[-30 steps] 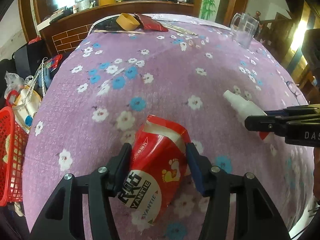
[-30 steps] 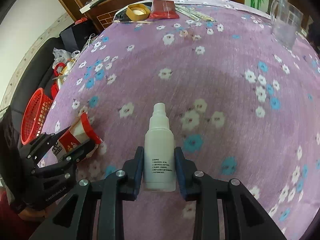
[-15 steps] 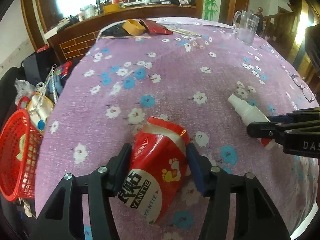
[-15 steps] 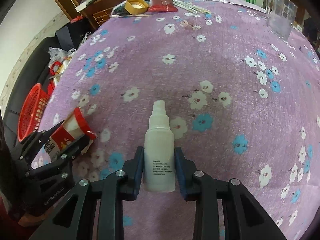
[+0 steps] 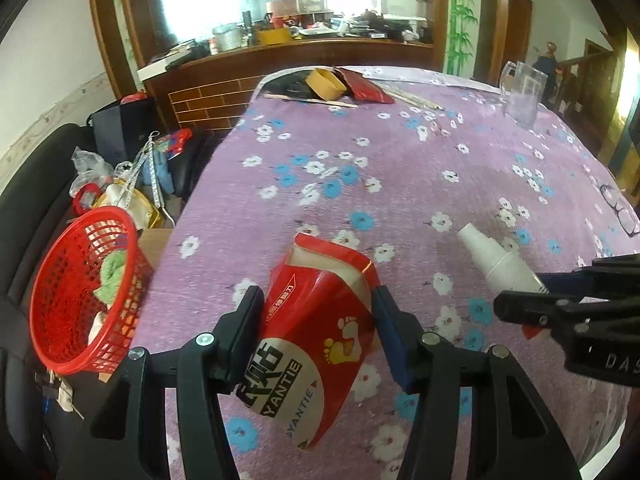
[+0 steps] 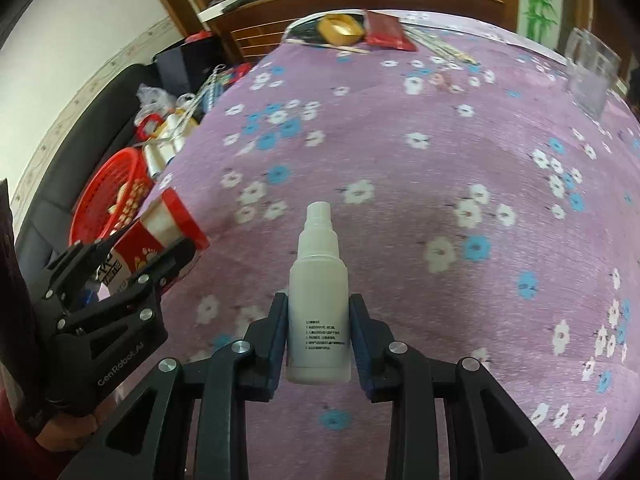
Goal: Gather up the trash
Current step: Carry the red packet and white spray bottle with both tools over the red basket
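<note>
My left gripper (image 5: 316, 320) is shut on a red and white paper carton (image 5: 316, 344) marked YANTIE and holds it above the purple flowered tablecloth (image 5: 400, 168). The carton also shows in the right wrist view (image 6: 160, 232), with the left gripper (image 6: 132, 280) around it. My right gripper (image 6: 318, 336) is shut on a white spray bottle (image 6: 318, 292), lifted off the cloth; the bottle also shows in the left wrist view (image 5: 496, 260). A red plastic basket (image 5: 80, 292) with some trash in it stands low beside the table's left edge, also in the right wrist view (image 6: 108, 192).
At the far end lie a tape roll (image 5: 326, 84), a red packet (image 5: 366, 88) and sticks (image 5: 412, 98). A glass mug (image 5: 522, 94) stands far right, glasses (image 5: 618, 208) at the right edge. Bags and clutter (image 5: 132, 176) lie on a black sofa left of the table.
Both grippers have risen and drawn back with their loads. The red basket has come further into view on the left.
</note>
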`<state>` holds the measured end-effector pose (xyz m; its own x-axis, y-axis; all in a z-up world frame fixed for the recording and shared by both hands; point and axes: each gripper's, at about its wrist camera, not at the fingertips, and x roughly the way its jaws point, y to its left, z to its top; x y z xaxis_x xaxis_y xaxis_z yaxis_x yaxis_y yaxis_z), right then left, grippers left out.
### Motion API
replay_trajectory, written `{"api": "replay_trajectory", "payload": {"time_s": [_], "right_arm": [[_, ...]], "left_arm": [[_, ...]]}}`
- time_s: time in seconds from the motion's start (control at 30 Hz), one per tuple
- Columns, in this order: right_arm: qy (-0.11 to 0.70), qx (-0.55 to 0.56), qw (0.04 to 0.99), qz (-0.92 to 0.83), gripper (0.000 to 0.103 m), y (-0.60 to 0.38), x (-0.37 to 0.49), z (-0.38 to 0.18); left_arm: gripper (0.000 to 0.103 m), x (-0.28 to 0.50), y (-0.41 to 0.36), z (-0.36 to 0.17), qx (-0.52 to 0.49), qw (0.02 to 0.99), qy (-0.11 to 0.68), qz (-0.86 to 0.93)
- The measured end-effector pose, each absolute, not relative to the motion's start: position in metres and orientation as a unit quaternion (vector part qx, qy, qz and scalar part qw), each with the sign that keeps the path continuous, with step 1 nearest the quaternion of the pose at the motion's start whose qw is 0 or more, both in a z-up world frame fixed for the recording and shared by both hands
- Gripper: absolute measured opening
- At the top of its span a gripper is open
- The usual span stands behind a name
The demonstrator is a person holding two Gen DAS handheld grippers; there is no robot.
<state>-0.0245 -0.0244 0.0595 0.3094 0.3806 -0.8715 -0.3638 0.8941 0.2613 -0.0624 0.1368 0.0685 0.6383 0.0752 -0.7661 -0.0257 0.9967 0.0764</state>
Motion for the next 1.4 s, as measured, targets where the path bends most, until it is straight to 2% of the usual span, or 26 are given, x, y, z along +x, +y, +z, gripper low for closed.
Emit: {"api": "replay_trajectory", "payload": {"time_s": [0.47, 1.4], "right_arm": [[0.524, -0.030, 0.803, 0.283, 0.033, 0.017, -0.029, 0.077], [0.491, -0.066, 0.787, 0.368, 0.033, 0.161, -0.022, 0.115]], "left_arm": [[0.055, -0.085, 0.169, 0.087, 0.011, 0.909, 0.407, 0.087], [0.055, -0.117, 0.324, 0.113, -0.062, 0.906, 0.374, 0.189]]}}
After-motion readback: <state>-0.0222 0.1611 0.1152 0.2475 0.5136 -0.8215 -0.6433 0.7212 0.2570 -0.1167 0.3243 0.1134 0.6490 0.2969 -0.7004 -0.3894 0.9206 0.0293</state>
